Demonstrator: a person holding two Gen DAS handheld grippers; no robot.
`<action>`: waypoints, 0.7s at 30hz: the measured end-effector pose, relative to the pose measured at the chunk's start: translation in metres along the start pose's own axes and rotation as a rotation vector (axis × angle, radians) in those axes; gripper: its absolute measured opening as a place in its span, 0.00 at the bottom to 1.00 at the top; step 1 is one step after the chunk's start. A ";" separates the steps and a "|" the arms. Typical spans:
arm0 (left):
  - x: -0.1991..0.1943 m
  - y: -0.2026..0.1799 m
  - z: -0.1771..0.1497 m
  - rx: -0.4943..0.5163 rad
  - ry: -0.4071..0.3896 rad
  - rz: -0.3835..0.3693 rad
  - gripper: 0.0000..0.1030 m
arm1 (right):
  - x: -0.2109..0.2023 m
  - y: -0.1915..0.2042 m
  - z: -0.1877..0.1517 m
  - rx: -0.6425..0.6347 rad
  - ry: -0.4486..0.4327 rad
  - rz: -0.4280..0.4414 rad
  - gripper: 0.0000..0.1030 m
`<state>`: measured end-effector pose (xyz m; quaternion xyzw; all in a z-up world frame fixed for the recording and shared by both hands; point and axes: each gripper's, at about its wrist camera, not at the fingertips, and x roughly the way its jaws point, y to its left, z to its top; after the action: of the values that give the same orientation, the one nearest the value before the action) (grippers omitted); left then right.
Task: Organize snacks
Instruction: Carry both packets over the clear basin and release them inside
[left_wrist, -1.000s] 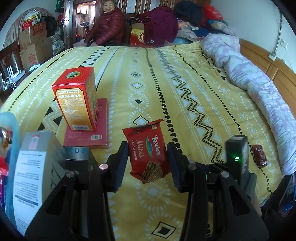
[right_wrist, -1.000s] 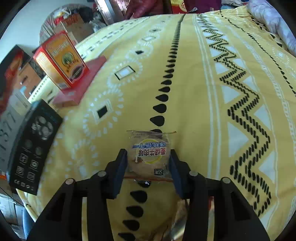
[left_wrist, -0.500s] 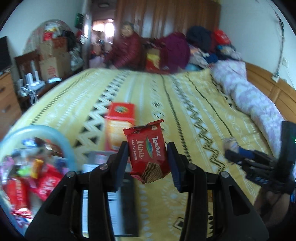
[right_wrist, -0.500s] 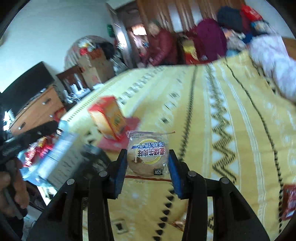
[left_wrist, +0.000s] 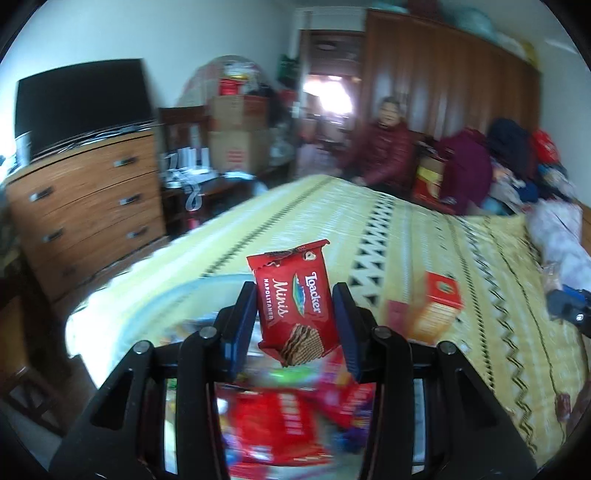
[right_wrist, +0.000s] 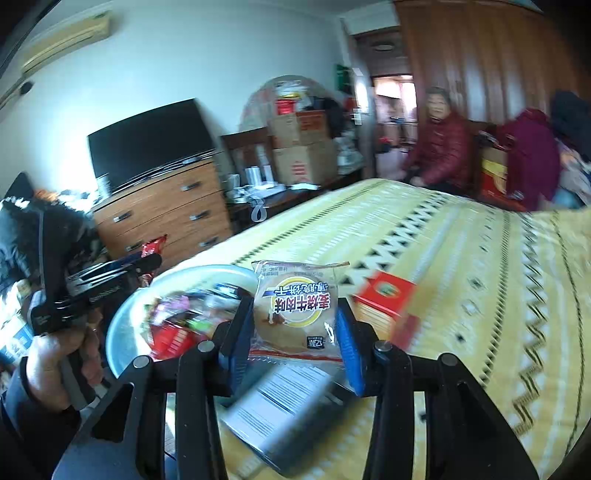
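My left gripper (left_wrist: 295, 325) is shut on a red Loacker Minis wafer pack (left_wrist: 295, 306), held upright above a pale blue basin (left_wrist: 192, 291) of blurred snack packets (left_wrist: 280, 424). My right gripper (right_wrist: 295, 328) is shut on a clear-wrapped round biscuit (right_wrist: 295, 310) with blue and red print. It hangs just right of the same basin (right_wrist: 125, 325), which holds red and mixed packets (right_wrist: 173, 332). The left gripper (right_wrist: 147, 264) with its wafer pack shows at the left of the right wrist view, in a hand (right_wrist: 48, 362).
An orange-red box (left_wrist: 441, 302) stands on the yellow patterned bedspread (left_wrist: 480, 280); the same box (right_wrist: 384, 299) shows in the right wrist view. A grey box with a white label (right_wrist: 288, 402) lies under the right gripper. A wooden dresser (right_wrist: 166, 218) with a TV stands left. A person in a red jacket (left_wrist: 384, 155) sits beyond the bed.
Both grippers have risen and swung left with their snacks still gripped. They went from low over the bedspread to over and beside the snack basin. The room's left side has come into view.
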<state>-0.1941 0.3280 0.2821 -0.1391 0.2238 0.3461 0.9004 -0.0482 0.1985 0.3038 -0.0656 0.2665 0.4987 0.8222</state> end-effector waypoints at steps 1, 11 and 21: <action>0.002 0.009 0.002 -0.010 0.001 0.019 0.41 | 0.007 0.010 0.007 -0.011 0.003 0.020 0.45; 0.019 0.027 -0.010 0.010 0.046 0.057 0.41 | 0.105 0.092 0.045 -0.026 0.129 0.190 0.45; 0.020 0.048 -0.014 -0.012 0.057 0.035 0.41 | 0.131 0.121 0.036 -0.076 0.169 0.199 0.45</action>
<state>-0.2179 0.3687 0.2554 -0.1505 0.2498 0.3588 0.8867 -0.0911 0.3746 0.2878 -0.1118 0.3211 0.5804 0.7400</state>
